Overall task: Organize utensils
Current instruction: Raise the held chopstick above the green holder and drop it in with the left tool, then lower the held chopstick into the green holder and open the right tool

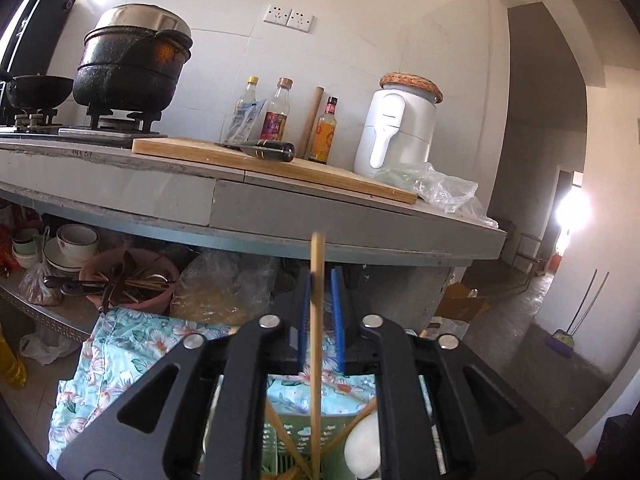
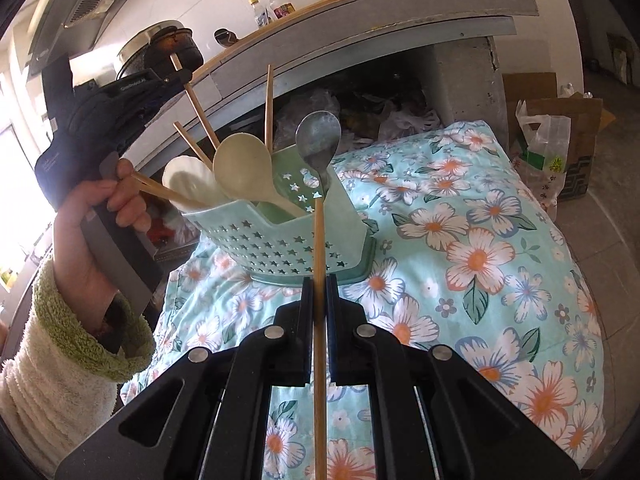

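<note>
Ahead of our right gripper [image 2: 319, 292], pinched shut on a chopstick [image 2: 319, 320], sits the green utensil holder [image 2: 280, 240] on floral cloth [image 2: 480, 260] under the grey counter [image 2: 360, 36], while our left gripper [image 1: 320, 292] stands slightly parted around another chopstick [image 1: 317, 320].

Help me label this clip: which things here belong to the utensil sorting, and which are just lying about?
Job:
- green holder
- chopstick in the right claw
- chopstick between the left claw's blue pads
- spoons

Lying about:
- black pot
- cutting board
- sauce bottles
- floral cloth
</note>
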{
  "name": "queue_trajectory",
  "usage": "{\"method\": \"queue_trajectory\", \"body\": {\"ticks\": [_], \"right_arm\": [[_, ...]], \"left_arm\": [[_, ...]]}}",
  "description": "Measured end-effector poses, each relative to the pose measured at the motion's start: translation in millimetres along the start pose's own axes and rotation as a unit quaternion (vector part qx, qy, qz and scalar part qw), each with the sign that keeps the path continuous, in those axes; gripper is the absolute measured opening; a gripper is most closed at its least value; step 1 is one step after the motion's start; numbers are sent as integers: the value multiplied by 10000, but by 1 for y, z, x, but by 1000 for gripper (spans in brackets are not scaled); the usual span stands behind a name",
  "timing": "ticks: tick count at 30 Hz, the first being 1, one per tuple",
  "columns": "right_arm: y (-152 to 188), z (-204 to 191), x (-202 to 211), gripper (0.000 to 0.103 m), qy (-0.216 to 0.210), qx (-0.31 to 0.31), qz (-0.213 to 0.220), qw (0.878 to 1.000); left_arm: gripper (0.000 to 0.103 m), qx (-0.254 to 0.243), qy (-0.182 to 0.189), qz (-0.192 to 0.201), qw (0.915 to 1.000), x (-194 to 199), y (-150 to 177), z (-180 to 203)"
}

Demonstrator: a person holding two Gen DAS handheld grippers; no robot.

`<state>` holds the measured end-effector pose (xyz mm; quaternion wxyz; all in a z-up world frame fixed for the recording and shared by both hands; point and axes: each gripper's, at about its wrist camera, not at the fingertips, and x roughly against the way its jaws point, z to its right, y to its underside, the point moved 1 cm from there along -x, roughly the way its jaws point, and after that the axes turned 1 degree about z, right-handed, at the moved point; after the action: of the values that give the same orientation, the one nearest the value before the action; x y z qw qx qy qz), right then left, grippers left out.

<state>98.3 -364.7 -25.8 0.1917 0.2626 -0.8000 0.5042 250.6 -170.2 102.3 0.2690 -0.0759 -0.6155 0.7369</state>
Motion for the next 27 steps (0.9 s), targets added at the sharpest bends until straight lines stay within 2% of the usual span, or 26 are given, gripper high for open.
{"method": "queue_trajectory", "body": {"ticks": [1,9,16,20,27], "right_arm": [[0,1,0,6,-3,-14,-4,10000],[-8,-8,7,6,-97,113,111,9998],[-35,-32,21,6,-425,443,402,9973],[-57,-52,23,6,-699,601,621,9938],[-107,-97,23,6,-1208,1013,1311,9788]], "left_arm": [[30,38,41,8,10000,5,1,0],[58,-151,366,265,9989,63,-14,8],[83,-145,275,-132,9994,115,-2,-9],[90,-155,163,-288,9993,143,21,-24],[91,-157,-320,-570,9977,179,68,-49]]}}
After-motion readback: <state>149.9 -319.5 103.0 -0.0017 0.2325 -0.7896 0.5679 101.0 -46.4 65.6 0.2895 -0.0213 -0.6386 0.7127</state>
